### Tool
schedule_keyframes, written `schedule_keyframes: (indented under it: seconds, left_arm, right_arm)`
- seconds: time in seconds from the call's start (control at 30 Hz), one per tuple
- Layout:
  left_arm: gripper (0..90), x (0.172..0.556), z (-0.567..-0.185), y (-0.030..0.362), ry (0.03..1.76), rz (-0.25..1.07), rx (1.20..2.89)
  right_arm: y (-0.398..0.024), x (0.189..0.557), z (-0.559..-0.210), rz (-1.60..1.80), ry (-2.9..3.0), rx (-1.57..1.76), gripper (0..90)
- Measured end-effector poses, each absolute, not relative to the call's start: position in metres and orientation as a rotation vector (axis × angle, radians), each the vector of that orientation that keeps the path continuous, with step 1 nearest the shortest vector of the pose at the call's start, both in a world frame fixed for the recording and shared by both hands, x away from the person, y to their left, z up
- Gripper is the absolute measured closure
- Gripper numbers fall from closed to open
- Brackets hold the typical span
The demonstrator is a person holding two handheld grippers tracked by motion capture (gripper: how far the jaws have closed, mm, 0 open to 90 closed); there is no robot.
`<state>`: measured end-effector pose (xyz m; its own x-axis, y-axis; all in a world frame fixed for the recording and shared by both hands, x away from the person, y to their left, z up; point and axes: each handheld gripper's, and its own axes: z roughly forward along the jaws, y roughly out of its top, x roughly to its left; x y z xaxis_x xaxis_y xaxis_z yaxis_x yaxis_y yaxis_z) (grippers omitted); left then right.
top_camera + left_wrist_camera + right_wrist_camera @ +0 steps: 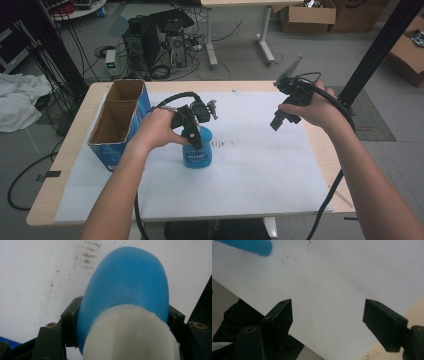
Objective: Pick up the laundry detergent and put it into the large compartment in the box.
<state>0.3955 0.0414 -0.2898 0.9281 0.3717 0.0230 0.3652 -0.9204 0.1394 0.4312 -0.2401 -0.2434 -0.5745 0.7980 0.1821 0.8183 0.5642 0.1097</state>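
1. High view: light wooden rectangular table (320, 150) w/ a white paper sheet (260, 170) covering most of its top; faint brown specks on the sheet near centre.
2. Blue plastic bottle w/ white cap (198, 150) stands upright on the sheet, approx mid-table, just right of a blue cardboard box w/ open top (120, 120).
3. Box sits at table's left edge, two open compartments, brown inside; can't tell if anything's in them.
4. Left gripper (192, 131) comes down on the bottle's top; left gripper view has the black jaws pressed on both sides of the bottle (125, 290) just below the cap, so clamped tight on it.
5. Right gripper (280, 120) is held up in the air over the sheet's right part, well apart from the bottle; right gripper view shows jaws spread wide, nothing betw. them, white sheet (324, 277) below.
6. Room: grey floor; black PC tower and tangled cables (155, 45) behind the table; second desk's white legs (210, 35) beyond; cardboard boxes (307, 15) top right; white cloth heap (17, 100) on floor at left; black metal frame post (375, 50) at right.
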Motion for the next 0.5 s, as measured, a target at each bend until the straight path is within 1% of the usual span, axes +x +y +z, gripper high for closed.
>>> schedule_keyframes:
  seconds: [0.17,0.5]
  left_arm:
    - [35.5,0.396,-0.281,0.046,0.625,0.110,2.944]
    - [36.2,0.398,-0.252,0.063,0.874,0.083,2.852]
  right_arm:
    - [-0.239,0.430,-0.243,-0.286,-2.682,-1.386,24.1]
    - [-0.238,0.430,-0.242,-0.290,-2.686,-1.375,24.1]
